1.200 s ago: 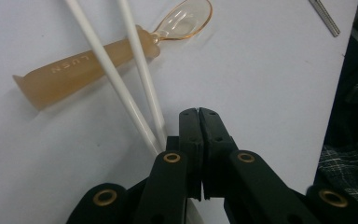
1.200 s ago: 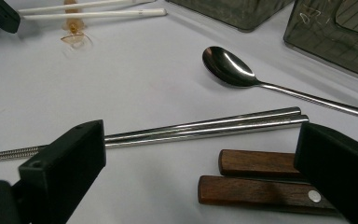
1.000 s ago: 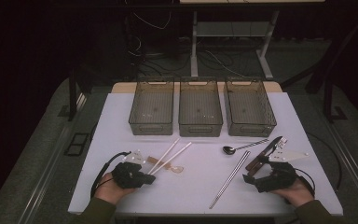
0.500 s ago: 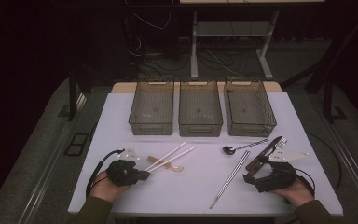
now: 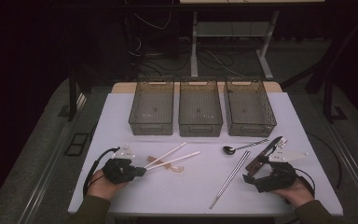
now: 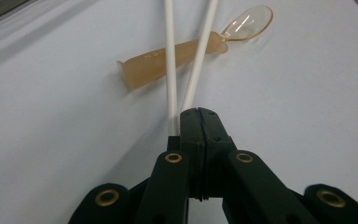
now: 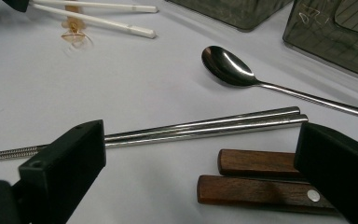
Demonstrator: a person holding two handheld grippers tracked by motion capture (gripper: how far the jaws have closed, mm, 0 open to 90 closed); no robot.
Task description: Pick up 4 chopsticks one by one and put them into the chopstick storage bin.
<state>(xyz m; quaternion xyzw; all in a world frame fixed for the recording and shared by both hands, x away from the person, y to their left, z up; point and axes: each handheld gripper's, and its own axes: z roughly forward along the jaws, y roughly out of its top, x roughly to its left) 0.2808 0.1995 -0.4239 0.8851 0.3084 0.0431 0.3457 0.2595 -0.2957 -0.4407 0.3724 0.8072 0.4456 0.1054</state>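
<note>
High view: the left tongs (image 5: 137, 171) sit at the lower left of the frame, jaws together, their tips at the near ends of the white chopsticks (image 5: 170, 157). Left gripper view has the closed jaws meeting in front of those two sticks, which cross over an amber spoon (image 6: 186, 53) toward the top of the frame; whether the jaws pinch a stick I cannot tell. The right tongs (image 5: 251, 178) rest at the lower right, jaws apart and holding nothing. Right gripper view looks between the wide jaws at the steel chopsticks (image 7: 200, 127) across the middle, two wooden handles (image 7: 256, 182) at the lower right, and a steel spoon (image 7: 228, 66) in the upper middle.

Open room lies across the bare middle of the white surface (image 5: 196, 186), between the white and steel chopsticks, and along its near edge between the two hands. Three grey bins (image 5: 200, 108) stand in a row along the far edge, with a clear strip between them and the cutlery. Both side edges are bare. Beyond the surface the room is dark, with a grey floor, cables and the legs of another table at the top of the frame.
</note>
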